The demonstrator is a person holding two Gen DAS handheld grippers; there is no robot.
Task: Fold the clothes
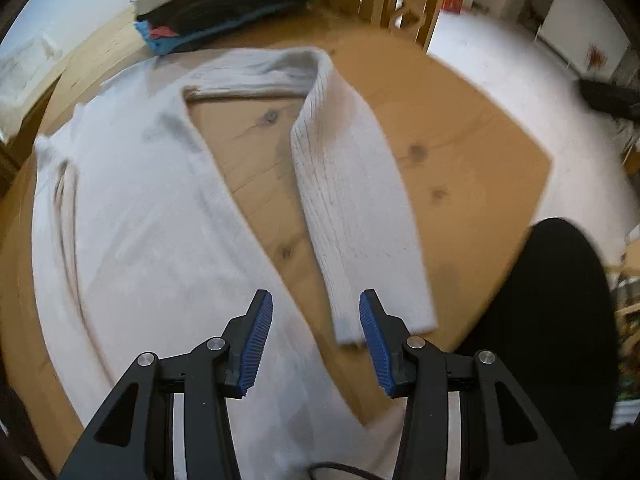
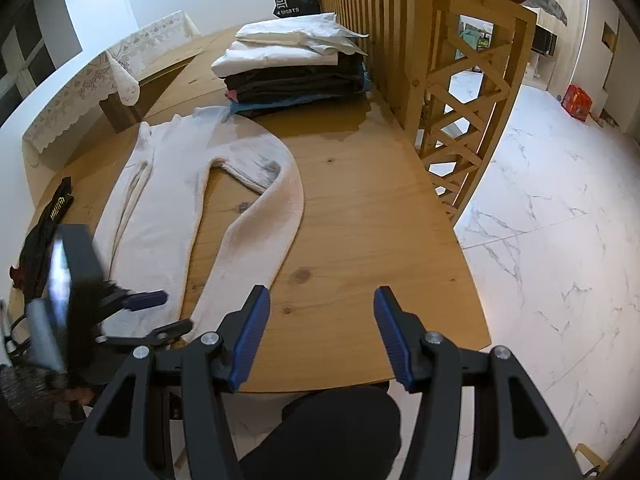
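Observation:
A white sweater (image 1: 140, 220) lies flat on the wooden table (image 1: 460, 160), one sleeve (image 1: 352, 200) bent down beside the body. My left gripper (image 1: 316, 300) hovers open over the gap between the body and the sleeve cuff (image 1: 348, 328), with nothing between its blue pads. In the right wrist view the same sweater (image 2: 160, 208) stretches away on the left, and the left gripper (image 2: 178, 310) shows blurred over its near end. My right gripper (image 2: 323, 292) is open above bare table (image 2: 380, 240) near the front edge, to the right of the sleeve (image 2: 260, 232).
A stack of folded clothes (image 2: 296, 68) sits at the table's far side beside a slatted wooden unit (image 2: 440, 60). A black garment (image 2: 48, 216) lies at the left edge. The person's dark-clad leg (image 2: 328, 432) is at the front edge. White marble floor (image 2: 560, 240) spreads right.

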